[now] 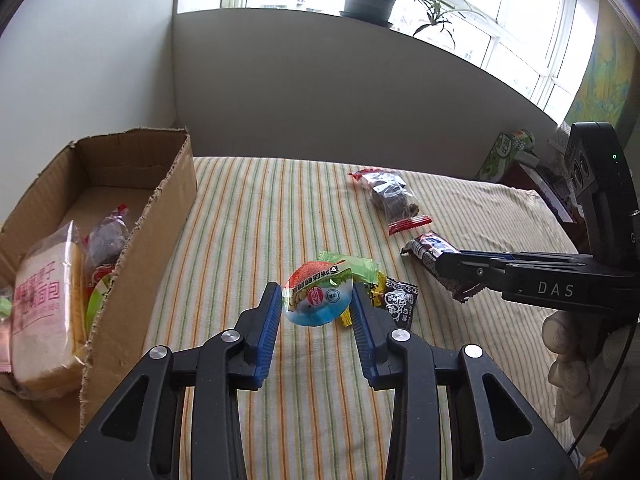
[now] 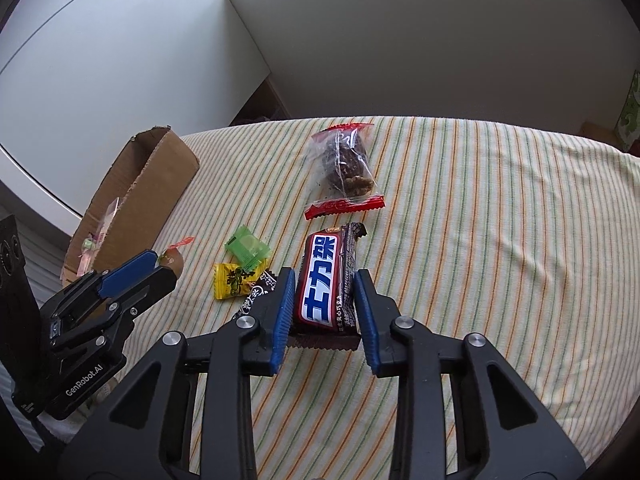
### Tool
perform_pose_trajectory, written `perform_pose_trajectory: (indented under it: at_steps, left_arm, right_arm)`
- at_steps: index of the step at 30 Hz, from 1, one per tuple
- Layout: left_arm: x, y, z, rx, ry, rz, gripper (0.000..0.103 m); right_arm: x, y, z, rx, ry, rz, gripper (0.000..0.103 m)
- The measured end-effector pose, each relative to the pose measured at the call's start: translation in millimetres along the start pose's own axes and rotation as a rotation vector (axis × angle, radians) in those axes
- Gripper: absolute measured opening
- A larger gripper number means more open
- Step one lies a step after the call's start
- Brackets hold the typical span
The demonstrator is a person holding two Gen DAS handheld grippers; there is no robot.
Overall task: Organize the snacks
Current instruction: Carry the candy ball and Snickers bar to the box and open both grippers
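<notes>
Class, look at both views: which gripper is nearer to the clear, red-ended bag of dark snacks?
Right. The right gripper, shut on the chocolate bar, sits just below the bag. The left gripper, shut on a round jelly cup, is farther off.

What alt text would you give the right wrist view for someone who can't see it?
The right gripper clamps a brown chocolate bar over a striped cloth. Ahead lies a clear bag of brown snacks; to the left are small candies, the left gripper holding a snack, and a cardboard box.
</notes>
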State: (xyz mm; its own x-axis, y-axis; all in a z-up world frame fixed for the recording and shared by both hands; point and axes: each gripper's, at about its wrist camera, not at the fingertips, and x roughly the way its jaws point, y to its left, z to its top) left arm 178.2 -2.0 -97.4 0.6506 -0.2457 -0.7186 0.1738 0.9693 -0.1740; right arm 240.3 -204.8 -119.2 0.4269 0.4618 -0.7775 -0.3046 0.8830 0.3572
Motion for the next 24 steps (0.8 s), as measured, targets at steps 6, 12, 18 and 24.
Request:
perform_pose_trajectory:
  at_steps: [6, 12, 18, 24]
  left_arm:
    - [-23, 12, -2, -0.004, -0.061, 0.007, 0.033]
    - [-48, 27, -2, -0.045, -0.122, -0.001, 0.033]
    - [-63, 46, -3, -0.068, -0.164, 0.024, 0.033]
    - [-69, 72, -5, -0.104, -0.180, 0.075, 0.033]
  right_arm:
    - [-11, 17, 0, -0.031, -0.012, -0.012, 0.031]
    - [-26, 41, 6, -0.050, -0.064, 0.008, 0.031]
    - [-33, 80, 19, -0.115, -0.094, 0.043, 0.031]
    - [-19, 124, 30, -0.163, -0.093, 0.093, 0.031]
